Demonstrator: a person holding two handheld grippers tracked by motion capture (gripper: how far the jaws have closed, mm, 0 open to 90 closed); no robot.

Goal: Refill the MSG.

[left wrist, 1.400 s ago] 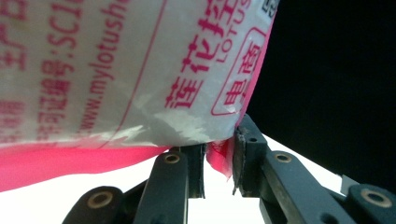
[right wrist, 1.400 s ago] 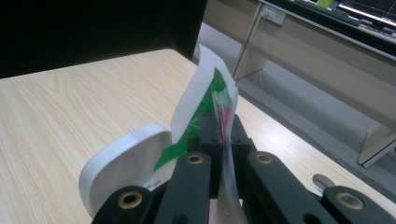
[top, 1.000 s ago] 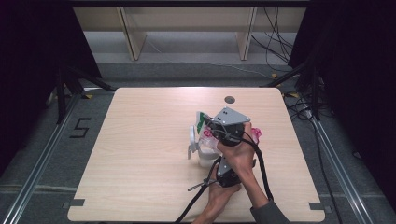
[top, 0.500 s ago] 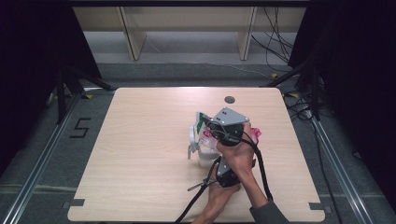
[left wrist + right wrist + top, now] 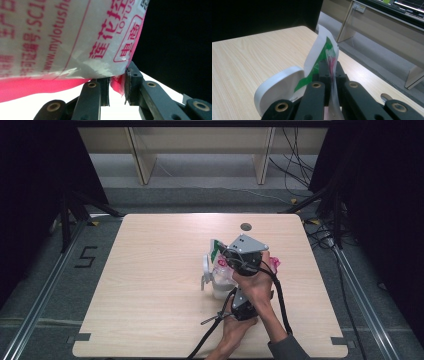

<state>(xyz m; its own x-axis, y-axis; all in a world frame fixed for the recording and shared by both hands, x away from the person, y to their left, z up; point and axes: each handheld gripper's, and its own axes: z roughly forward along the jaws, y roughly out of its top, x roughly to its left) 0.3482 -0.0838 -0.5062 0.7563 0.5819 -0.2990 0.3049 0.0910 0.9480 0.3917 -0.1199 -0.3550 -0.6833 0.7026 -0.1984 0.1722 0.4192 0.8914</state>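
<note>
Presently both claws clamp one plastic bag (image 5: 62, 37) above the table (image 5: 150, 285)
Left claw (image 5: 117, 86) pinches its pink corner; right claw (image 5: 331, 72) is clenched on its thin edge, beside a white jug (image 5: 279, 87)

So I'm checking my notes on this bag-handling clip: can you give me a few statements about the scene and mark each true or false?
1. The right gripper has its fingers shut on a thin edge of the plastic bag. True.
2. The bag's print in the left gripper view is blue. False: the bag carries pink lettering and a pink band.
3. A white pitcher handle stands beside the right gripper. True.
4. The table is black metal. False: it is light wood.
5. The left gripper has a pink fold of the bag between its fingers. True.
</note>
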